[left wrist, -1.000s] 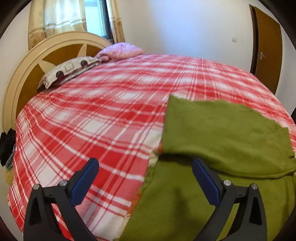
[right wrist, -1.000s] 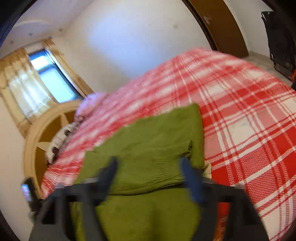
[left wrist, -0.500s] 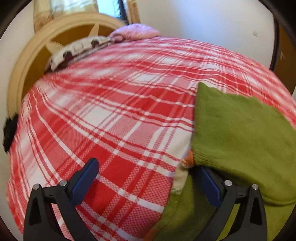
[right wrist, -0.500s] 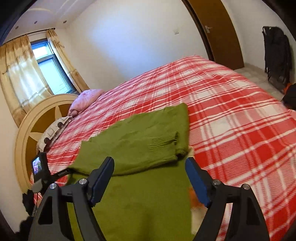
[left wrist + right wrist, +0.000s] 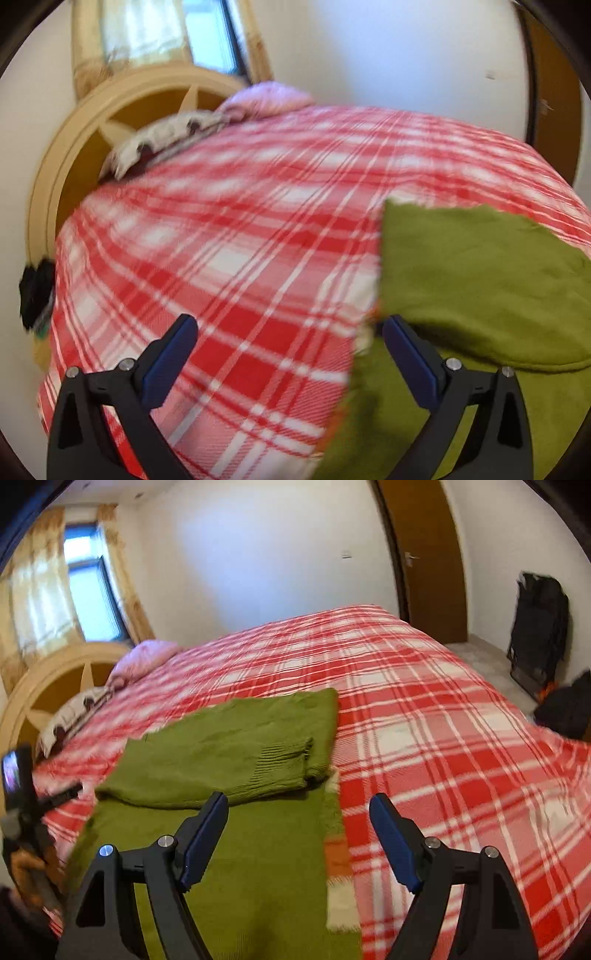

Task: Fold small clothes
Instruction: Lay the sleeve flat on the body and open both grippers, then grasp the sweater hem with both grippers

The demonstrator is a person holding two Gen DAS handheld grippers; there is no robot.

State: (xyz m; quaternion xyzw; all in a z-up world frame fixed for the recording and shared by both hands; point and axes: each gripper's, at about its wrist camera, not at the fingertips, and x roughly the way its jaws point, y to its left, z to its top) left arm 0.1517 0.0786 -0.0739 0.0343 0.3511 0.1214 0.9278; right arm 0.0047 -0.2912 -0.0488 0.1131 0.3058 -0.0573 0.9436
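Observation:
A green knitted sweater (image 5: 229, 753) lies partly folded on the red plaid bed, its far part doubled back over the near part. In the left wrist view the sweater (image 5: 476, 273) fills the right side, with an orange and white trim at its left edge. My left gripper (image 5: 288, 358) hovers open over that left edge, nothing between its blue pads. My right gripper (image 5: 299, 834) is open above the sweater's right edge, empty too. The left gripper (image 5: 22, 794) shows at the far left of the right wrist view, held by a hand.
The red and white plaid bedspread (image 5: 424, 716) covers the whole bed. Pillows (image 5: 173, 133) lie by the round wooden headboard (image 5: 74, 147). A brown door (image 5: 424, 554) and dark bags (image 5: 539, 627) stand on the floor beyond the bed's right side.
The left gripper shifted left, then back toward the sweater's left edge. The right view rolled upright and steadied over the sweater's right edge. Both grippers stayed open.

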